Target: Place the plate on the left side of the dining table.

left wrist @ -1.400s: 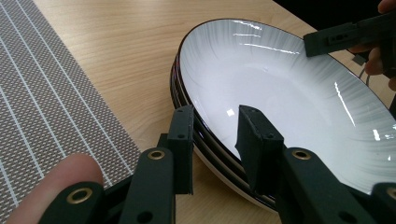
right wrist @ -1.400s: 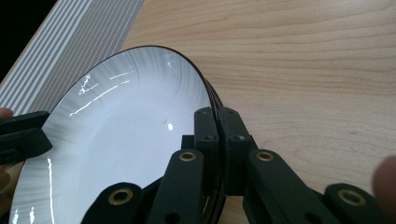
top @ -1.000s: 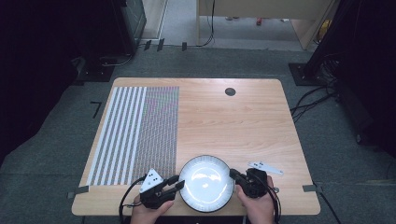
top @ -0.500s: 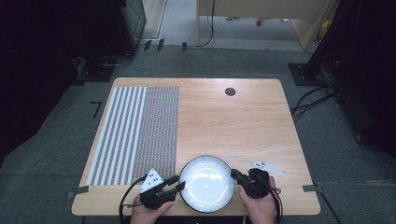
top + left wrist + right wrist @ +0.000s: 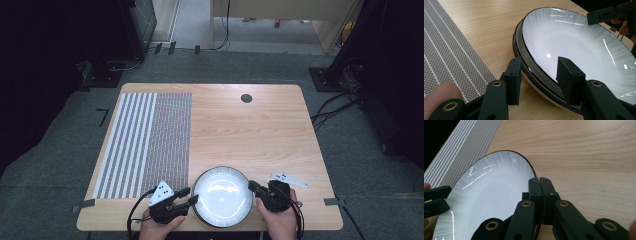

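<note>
Plates (image 5: pixel 584 50), two stacked white ones with dark rims, sit at the near edge of the tabletop (image 5: pixel 250 130), beside the striped mat (image 5: pixel 145 145). Left hand-held gripper (image 5: pixel 540 75) straddles their rim, its jaws just opening, pads clear. Right hand-held gripper (image 5: pixel 539 182) is clamped shut on the upper plate's rim.

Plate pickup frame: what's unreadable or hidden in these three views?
- Left gripper view: the stacked white ribbed plates are cut by the right and bottom edges; how many lie under the top one is unclear, the rims overlap.
- Right gripper view: the shut right hand-held gripper covers the plate rim it pinches.
- High view: the small dark round spot on the wooden table is too small to identify.
- High view: the left hand-held gripper jaw gap is too small to read.
</note>
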Tool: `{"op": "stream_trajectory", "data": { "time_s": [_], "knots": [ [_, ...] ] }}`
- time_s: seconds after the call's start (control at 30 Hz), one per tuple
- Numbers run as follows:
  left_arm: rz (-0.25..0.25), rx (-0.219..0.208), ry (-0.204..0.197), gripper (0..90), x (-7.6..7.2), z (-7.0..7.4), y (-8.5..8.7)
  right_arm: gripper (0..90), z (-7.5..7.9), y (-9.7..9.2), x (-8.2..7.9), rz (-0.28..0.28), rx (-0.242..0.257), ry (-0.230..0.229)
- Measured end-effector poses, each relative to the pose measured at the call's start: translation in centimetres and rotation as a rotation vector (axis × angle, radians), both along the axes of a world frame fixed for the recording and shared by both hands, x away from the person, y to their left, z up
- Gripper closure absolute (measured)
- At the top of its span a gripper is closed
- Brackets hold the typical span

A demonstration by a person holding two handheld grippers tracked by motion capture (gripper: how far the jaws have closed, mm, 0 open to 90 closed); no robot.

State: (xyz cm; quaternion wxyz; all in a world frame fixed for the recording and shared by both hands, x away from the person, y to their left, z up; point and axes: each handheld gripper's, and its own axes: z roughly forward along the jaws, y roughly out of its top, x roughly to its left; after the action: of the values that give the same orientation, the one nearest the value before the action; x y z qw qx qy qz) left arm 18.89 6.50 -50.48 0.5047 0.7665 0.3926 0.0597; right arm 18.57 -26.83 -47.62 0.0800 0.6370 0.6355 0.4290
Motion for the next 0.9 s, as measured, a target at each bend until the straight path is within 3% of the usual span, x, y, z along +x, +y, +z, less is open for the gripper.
{"op": "stream_trajectory", "data": {
  "time_s": [0.9],
  "knots": [
    [-0.003, -0.007, 0.006, 52.1, 0.04, 0.03, 0.08, 89.3, 0.4, -0.56, -0.37, -0.003, 0.006, -0.021]
  ]
}}
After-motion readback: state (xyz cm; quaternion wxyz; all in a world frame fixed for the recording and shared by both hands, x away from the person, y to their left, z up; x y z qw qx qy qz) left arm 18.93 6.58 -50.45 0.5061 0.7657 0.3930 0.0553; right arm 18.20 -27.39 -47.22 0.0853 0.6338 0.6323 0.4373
